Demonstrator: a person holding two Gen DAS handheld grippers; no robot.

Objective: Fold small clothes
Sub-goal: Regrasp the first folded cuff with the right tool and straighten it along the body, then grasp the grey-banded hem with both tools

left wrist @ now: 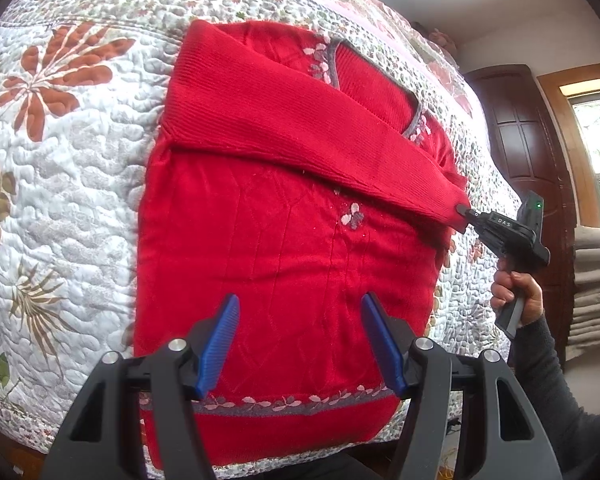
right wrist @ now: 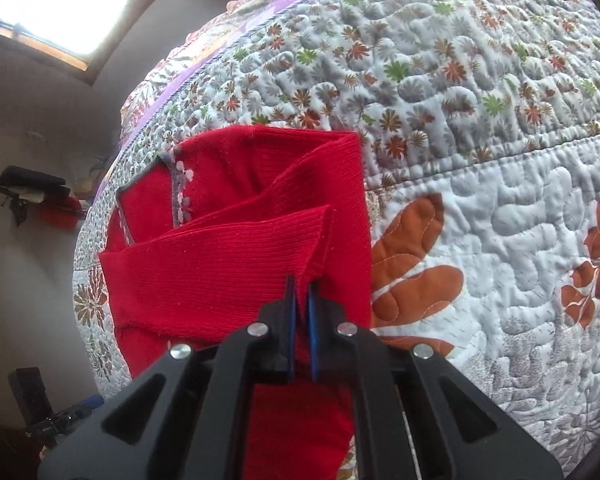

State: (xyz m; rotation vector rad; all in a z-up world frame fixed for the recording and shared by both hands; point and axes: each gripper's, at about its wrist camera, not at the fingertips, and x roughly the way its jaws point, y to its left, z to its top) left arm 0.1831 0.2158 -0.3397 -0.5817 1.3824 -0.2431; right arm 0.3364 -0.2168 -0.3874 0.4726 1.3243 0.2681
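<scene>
**Sleeve drawn across red sweater**

The red sweater (left wrist: pixel 284 240) lies flat on the floral quilt (left wrist: pixel 72 152). The right gripper (right wrist: pixel 302 280) has its fingers pinched together on the cuff of the sleeve (left wrist: pixel 300 120), which crosses the chest diagonally. The left gripper (left wrist: pixel 298 300) hovers above the hem, fingers spread apart and holding nothing

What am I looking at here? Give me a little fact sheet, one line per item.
Garment: red sweater, lying flat, grey flowered trim at neck and hem
Sleeve: sleeve drawn diagonally across the chest
Surface: floral quilt
Right gripper: right gripper shut on the sleeve's cuff
Left gripper: left gripper open, above the sweater's lower part, holding nothing
Person: hand gripping the right tool's handle
</scene>
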